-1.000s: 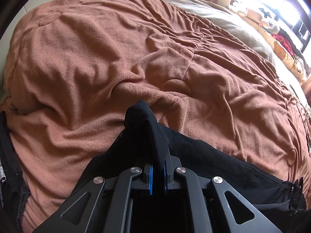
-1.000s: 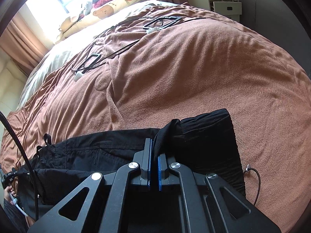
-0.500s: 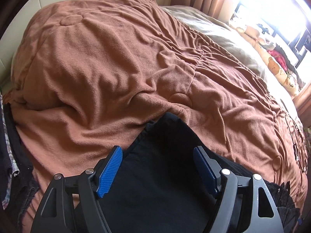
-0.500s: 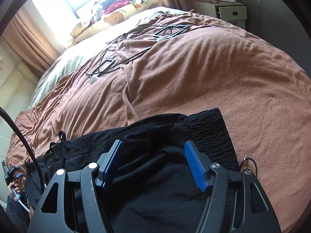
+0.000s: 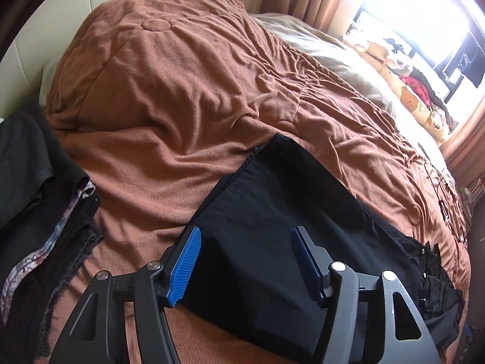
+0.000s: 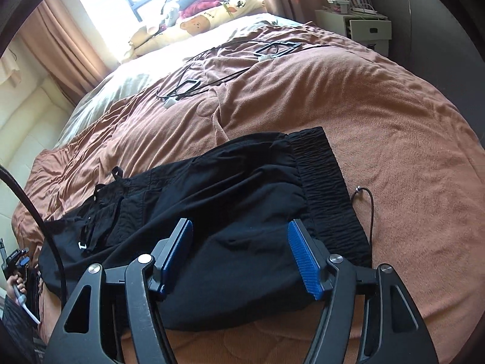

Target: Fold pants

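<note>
pants (image 6: 230, 212): black, flat on the brown blanket (image 6: 379, 115), waistband at the right end
left gripper (image 5: 245, 261): released, jaws apart above the leg end
right gripper (image 6: 242, 251): released, holding nothing
next: judge the fold even, then pinch both layers at the edge

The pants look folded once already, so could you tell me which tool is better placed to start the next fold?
Probably the right tool. It hangs open over the pants beside the waistband, an end that could be carried toward the cuffs. The left tool, also open, sits over plain mid-fabric, with the folded edge ahead.
</note>
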Tool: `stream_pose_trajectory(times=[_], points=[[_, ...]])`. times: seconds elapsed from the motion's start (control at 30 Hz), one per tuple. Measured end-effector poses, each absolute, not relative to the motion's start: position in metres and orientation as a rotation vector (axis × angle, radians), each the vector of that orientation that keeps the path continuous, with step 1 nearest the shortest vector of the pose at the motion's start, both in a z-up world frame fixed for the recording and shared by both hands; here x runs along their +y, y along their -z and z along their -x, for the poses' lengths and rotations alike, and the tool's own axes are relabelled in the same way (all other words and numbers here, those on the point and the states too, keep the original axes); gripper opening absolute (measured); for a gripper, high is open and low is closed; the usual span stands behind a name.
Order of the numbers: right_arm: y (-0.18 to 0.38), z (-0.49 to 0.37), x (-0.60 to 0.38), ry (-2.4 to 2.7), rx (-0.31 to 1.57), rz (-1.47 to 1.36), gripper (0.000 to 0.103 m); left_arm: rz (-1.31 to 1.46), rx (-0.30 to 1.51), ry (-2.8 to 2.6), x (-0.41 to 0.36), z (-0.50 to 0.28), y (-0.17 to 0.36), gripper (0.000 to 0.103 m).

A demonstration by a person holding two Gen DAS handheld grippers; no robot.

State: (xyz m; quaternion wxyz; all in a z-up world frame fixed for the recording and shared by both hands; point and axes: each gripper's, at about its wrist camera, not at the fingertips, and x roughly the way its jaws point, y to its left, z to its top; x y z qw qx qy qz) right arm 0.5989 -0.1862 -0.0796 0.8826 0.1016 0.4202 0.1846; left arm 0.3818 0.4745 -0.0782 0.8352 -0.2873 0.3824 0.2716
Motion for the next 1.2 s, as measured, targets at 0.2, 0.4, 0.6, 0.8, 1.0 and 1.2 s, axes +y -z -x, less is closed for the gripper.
stream_pose_trajectory(times=[0.2, 0.4, 0.6, 0.8, 1.0, 1.2], points=[[0.077, -0.566, -0.203, -0.379, 0.871, -0.208, 0.064, 0.648, 0.825, -0.57, 0.462, -0.355, 0.089, 0.051], [0.078, -0.543, -0.22, -0.363, 0.879, -0.235, 0.064, 0.681, 0.836, -0.567, 0.455, -0.345, 0.102, 0.051], [0.085, -0.53, -0.232, -0.339, 0.907, -0.249, 0.064, 0.725, 0.83, -0.567, 0.457, -0.339, 0.114, 0.051], [0.104, -0.527, -0.237, -0.319, 0.952, -0.268, 0.064, 0.756, 0.85, -0.582, 0.466, -0.342, 0.134, 0.051], [0.117, -0.531, -0.236, -0.301, 0.977, -0.281, 0.064, 0.777, 0.879, -0.6, 0.477, -0.351, 0.153, 0.043], [0.127, -0.539, -0.231, -0.29, 0.996, -0.295, 0.064, 0.778, 0.879, -0.633, 0.484, -0.358, 0.162, 0.043]])
